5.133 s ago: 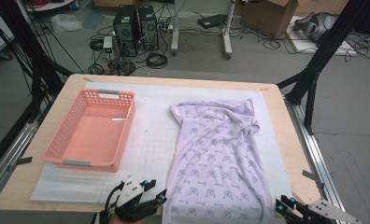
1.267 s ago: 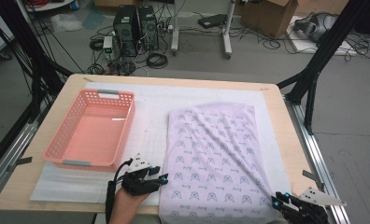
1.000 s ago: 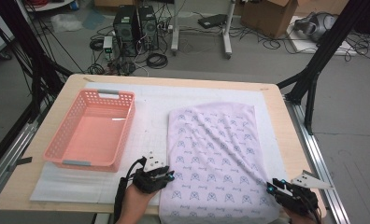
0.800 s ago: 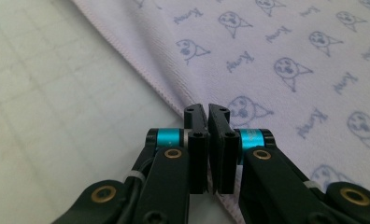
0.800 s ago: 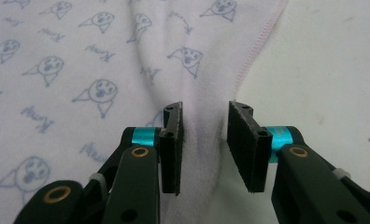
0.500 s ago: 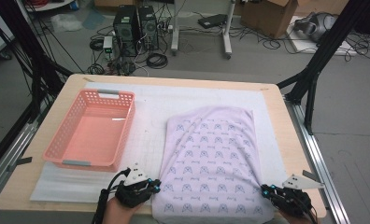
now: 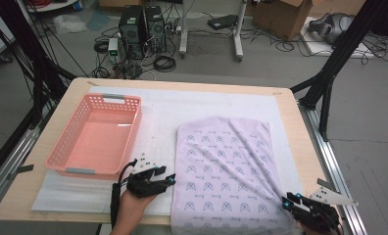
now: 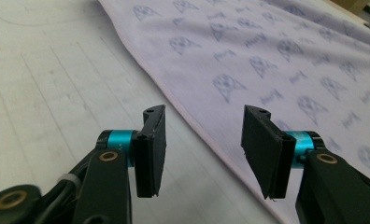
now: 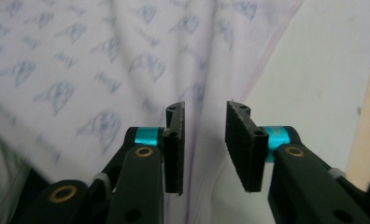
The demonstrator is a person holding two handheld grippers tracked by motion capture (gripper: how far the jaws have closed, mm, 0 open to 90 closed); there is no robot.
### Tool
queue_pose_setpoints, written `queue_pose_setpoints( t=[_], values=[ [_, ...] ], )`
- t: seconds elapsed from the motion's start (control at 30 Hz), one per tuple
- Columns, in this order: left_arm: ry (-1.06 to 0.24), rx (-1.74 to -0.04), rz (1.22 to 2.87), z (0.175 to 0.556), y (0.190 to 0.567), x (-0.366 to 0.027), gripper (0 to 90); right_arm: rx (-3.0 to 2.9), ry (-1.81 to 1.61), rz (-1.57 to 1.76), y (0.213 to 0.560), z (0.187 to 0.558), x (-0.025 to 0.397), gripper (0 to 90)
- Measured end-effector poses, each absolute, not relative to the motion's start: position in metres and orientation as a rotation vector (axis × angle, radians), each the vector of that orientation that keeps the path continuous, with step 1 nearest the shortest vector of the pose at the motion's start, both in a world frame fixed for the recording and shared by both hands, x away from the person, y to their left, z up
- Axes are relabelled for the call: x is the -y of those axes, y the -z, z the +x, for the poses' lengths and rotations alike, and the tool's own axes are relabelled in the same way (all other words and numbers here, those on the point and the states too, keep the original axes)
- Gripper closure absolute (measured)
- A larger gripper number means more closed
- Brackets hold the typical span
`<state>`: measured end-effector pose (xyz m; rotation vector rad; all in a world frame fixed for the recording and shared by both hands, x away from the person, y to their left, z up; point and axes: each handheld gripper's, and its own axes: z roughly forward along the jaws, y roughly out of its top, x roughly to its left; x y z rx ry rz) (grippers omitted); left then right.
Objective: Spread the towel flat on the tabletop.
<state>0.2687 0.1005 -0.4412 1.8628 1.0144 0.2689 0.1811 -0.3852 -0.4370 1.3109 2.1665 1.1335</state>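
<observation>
Two grippers: both low at the near edge of the table, one at each near corner of the cloth.
Cloth point(image 7: 226, 171): pale lilac with a repeated blue-grey print, spread flat on the white mat point(image 7: 172, 105), on the right half of the table point(image 7: 74, 90); near edge hangs slightly over the table's front. Creases run diagonally from the far middle toward the near right corner.
Left gripper point(image 7: 170, 180): held in a hand point(image 7: 131, 208) coming in from the bottom edge; tips sit just beside the cloth's left hem. In the left gripper view point(image 8: 204, 144) the jaws are spread wide, nothing between the pads; the hem runs diagonally through the gap below them. Contact with the fabric: cannot tell.
Right gripper point(image 7: 286, 203): at the near right corner of the cloth, tips over the fabric. In the right gripper view point(image 9: 204, 140) the jaws stand parted with a narrow gap, a raised fold of cloth lying along that gap; pads not pressed onto it.
Basket point(image 7: 64, 152): pink plastic, perforated walls, on the left half of the mat, well apart from the cloth, nothing inside.
Floor beyond the table: computer towers point(image 7: 142, 22), cables, cardboard box point(image 7: 280, 12).
</observation>
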Motion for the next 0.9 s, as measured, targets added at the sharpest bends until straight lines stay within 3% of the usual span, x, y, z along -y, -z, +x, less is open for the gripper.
queue_pose_setpoints(
  t=[0.3,0.57,0.63,0.9],
  values=[
    [-0.303,-1.054,1.809,0.319,0.438,-0.095,45.5,-2.116,-1.151,1.296,0.424,0.240,0.376,63.9],
    [-0.294,-1.066,1.796,0.360,0.425,-0.090,53.1,-2.135,-1.154,1.279,0.427,0.259,0.367,62.1],
    [-0.308,-1.061,1.795,0.371,0.421,-0.089,61.5,-2.134,-1.165,1.279,0.427,0.264,0.367,62.1],
    [-0.320,-1.123,1.770,0.418,0.422,-0.080,62.4,-2.163,-1.165,1.225,0.431,0.286,0.366,61.9]
  ],
)
